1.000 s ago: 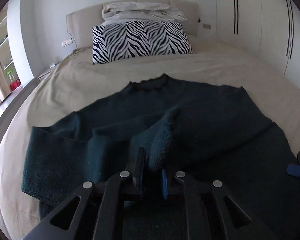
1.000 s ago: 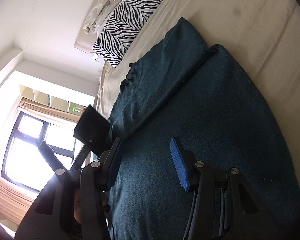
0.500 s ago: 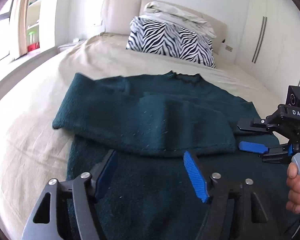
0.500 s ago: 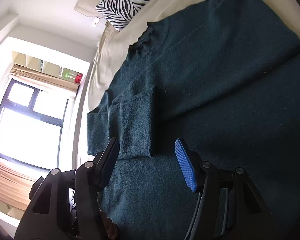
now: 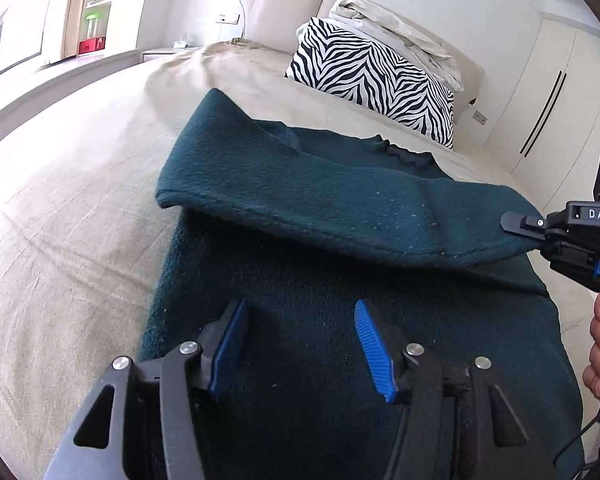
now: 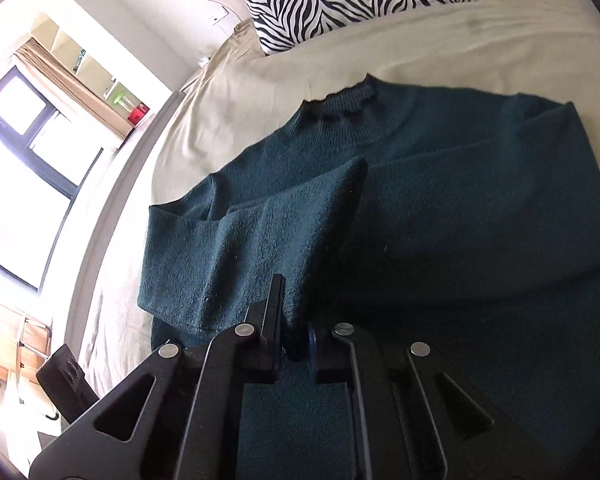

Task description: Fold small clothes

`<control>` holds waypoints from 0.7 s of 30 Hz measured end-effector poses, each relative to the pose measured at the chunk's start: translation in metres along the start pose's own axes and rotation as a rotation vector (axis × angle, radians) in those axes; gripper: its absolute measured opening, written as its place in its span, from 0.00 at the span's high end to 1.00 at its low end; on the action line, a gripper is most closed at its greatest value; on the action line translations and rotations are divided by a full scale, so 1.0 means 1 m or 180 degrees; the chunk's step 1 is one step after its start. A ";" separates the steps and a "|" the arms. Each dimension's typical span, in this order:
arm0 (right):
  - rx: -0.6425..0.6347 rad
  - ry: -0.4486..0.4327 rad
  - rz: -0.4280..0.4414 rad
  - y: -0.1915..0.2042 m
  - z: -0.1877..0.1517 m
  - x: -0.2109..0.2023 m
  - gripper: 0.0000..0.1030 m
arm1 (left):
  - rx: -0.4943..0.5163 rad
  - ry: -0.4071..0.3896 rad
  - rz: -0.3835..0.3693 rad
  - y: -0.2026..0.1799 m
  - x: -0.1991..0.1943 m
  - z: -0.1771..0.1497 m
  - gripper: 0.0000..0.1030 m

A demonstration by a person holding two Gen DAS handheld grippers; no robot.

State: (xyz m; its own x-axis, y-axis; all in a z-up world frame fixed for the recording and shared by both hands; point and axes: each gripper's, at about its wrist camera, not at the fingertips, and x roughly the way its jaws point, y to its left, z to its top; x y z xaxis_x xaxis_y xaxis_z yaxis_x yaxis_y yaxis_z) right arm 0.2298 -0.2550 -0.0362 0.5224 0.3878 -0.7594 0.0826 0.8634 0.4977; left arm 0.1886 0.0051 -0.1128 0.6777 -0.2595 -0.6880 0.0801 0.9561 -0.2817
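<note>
A dark teal sweater lies flat on the beige bed, neck toward the headboard. Its left sleeve is folded across the body. My left gripper is open and empty just above the sweater's lower body. My right gripper is shut on the end of the folded sleeve and holds it slightly lifted. It also shows in the left wrist view at the right edge, pinching the sleeve's cuff. The sweater's collar is visible in the right wrist view.
A zebra-striped pillow leans on the headboard with crumpled white bedding on top. A window and curtain are to the left. White wardrobe doors stand at the right. Bare bedsheet surrounds the sweater.
My left gripper let go of the sleeve, opened and drew back over the lower body. My right gripper closed on the folded sleeve's end and lifted it a little.
</note>
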 end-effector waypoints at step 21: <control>0.0356 -0.0010 -0.0428 -0.126 0.032 -0.006 0.91 | -0.0111 0.0022 0.0034 0.002 0.000 0.009 0.44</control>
State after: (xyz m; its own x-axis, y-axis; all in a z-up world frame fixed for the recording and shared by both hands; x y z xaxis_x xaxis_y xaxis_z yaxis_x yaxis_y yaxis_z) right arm 0.2436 -0.3762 -0.0812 0.5028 0.2701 -0.8211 0.2458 0.8660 0.4354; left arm 0.1957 0.0083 -0.1076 0.6734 -0.2503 -0.6956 0.0472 0.9536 -0.2974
